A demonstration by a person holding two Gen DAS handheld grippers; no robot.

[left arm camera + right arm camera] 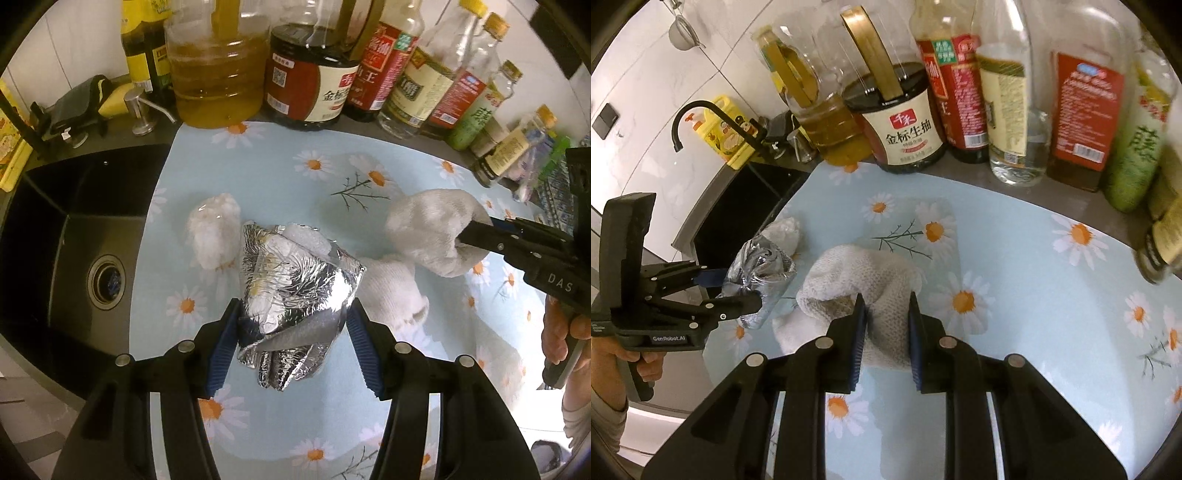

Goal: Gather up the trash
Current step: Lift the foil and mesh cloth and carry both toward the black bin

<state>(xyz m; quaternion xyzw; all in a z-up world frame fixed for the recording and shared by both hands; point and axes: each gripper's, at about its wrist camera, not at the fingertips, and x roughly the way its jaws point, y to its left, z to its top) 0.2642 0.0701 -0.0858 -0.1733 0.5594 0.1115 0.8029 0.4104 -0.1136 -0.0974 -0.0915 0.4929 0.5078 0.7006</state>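
On the daisy-print mat (280, 177), seen from the left wrist camera, the left gripper (291, 332) pinches a crumpled foil wrapper (295, 288) between its blue pads (221, 350), at the centre of the view. A wad of clear plastic (214, 232) lies on the mat at ten o'clock from the foil, just beside it. At two o'clock the right gripper (465, 240) clamps a crumpled white paper towel (432, 232), and a second white paper towel (395, 291) rests on the mat at three o'clock from the foil. A black sink (74, 236) sits at nine o'clock; a row of sauce bottles (310, 74) lines the wall at twelve o'clock. A hand (565, 332) shows at the right edge. From the right wrist camera, the right gripper (886, 321) has its pads pressed onto the white paper towel (864, 280), at the centre. At nine o'clock the left gripper (738, 288) holds the foil wrapper (761, 269), with the clear plastic (786, 232) just beyond it. A black tap (698, 118) stands at ten o'clock, bottles (905, 125) at twelve, and a hand (631, 358) grips the left tool's handle at eight o'clock.
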